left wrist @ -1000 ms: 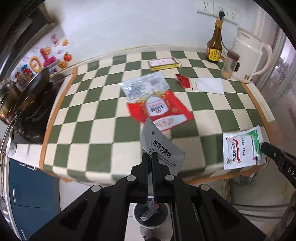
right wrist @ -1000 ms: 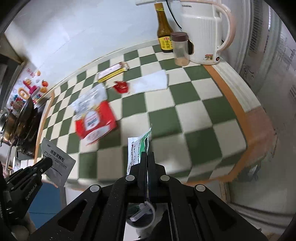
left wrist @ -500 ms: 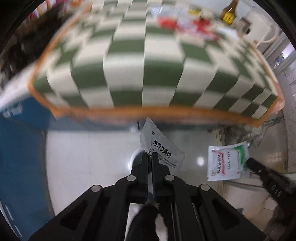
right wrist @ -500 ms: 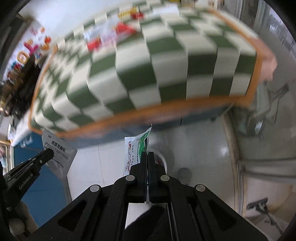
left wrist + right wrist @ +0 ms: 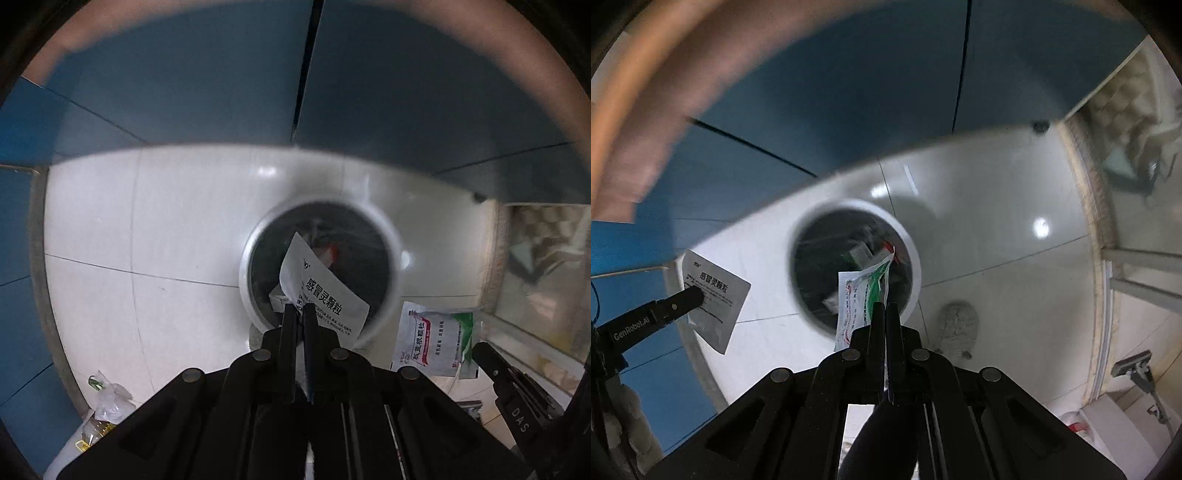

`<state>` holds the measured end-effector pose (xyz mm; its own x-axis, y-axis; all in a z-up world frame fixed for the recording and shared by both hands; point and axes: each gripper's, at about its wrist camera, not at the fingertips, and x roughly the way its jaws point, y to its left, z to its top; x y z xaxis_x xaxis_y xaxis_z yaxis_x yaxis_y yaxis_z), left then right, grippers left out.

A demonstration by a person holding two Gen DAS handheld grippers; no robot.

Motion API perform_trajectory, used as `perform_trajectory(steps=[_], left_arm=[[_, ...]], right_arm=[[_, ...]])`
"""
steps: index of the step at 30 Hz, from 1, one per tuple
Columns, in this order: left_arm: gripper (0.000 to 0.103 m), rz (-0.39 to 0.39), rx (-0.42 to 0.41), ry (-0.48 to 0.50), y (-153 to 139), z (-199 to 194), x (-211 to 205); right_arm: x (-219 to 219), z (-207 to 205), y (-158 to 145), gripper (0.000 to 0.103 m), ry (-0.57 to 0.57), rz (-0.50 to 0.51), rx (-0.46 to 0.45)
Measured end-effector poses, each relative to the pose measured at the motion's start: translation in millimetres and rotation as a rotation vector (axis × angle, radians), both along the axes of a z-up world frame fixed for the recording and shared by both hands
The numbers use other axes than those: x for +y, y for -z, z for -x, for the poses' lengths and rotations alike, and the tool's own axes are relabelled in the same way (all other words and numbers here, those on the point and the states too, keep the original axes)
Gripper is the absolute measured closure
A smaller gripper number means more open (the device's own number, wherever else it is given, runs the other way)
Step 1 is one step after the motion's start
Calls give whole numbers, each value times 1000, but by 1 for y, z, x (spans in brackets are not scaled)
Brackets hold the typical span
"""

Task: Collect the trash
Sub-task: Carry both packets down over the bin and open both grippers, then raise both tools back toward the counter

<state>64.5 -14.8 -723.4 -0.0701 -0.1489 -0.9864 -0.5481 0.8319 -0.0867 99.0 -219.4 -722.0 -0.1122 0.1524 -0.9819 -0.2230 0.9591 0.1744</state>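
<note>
Both grippers point down at a round white-rimmed trash bin (image 5: 246, 258) (image 5: 913, 254) on the pale floor; it holds dark contents and some wrappers. My left gripper (image 5: 300, 309) is shut on a white sachet with black print (image 5: 325, 291), which hangs over the bin's mouth; from the right wrist view that sachet (image 5: 714, 295) shows at the left. My right gripper (image 5: 885, 306) is shut on a white, green and red sachet (image 5: 862, 295), held edge-on above the bin. In the left wrist view this sachet (image 5: 436, 339) sits just right of the bin.
Blue cabinet doors (image 5: 221, 81) (image 5: 849, 92) stand right behind the bin. A clear plastic bag (image 5: 107, 402) lies on the floor at lower left. A grey slipper (image 5: 956, 328) rests on the tiles beside the bin. A glass door frame (image 5: 1108, 221) borders the right.
Both grippers have dropped from above the checkered counter to just over the floor bin, each carrying its sachet. The counter has left the view; the bin now fills the centre.
</note>
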Motion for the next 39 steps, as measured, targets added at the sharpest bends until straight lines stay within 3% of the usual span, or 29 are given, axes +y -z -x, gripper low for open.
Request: perform_trajectory(steps=[3, 6, 9, 11, 13, 14, 15, 16, 19, 21, 22, 28, 36, 39], left_arm=[[101, 10, 59, 25, 68, -1, -8], [94, 14, 81, 49, 105, -2, -16], [93, 27, 92, 41, 125, 0, -19], [72, 23, 92, 28, 131, 4, -15], [34, -20, 84, 26, 126, 9, -10], [27, -42, 75, 22, 121, 12, -9], [15, -55, 67, 17, 114, 15, -7], [4, -61, 67, 16, 110, 16, -2], [1, -125, 65, 32, 92, 25, 3], [1, -162, 60, 42, 70, 31, 4], [1, -172, 57, 43, 62, 34, 9], [1, -207, 22, 27, -15, 51, 10], [1, -229, -41, 15, -141, 75, -6], [1, -235, -76, 13, -192, 84, -13]], right_arm=[[8, 3, 64, 103, -10, 24, 30], [17, 4, 128, 103, -30, 48, 57], [25, 6, 167, 102, -56, 57, 77], [30, 8, 180, 101, -70, 62, 88], [32, 10, 191, 95, -82, 75, 108], [32, 11, 194, 83, -83, 73, 113], [33, 12, 195, 64, -83, 69, 113], [33, 13, 193, 57, -83, 65, 109], [34, 15, 179, 36, -117, 92, 88], [35, 17, 167, 3, -141, 109, 75], [35, 17, 156, 0, -154, 113, 63], [36, 24, 90, 0, -211, 109, -5], [25, 30, -53, 0, -218, 80, -87], [18, 32, -122, 0, -222, 62, -128]])
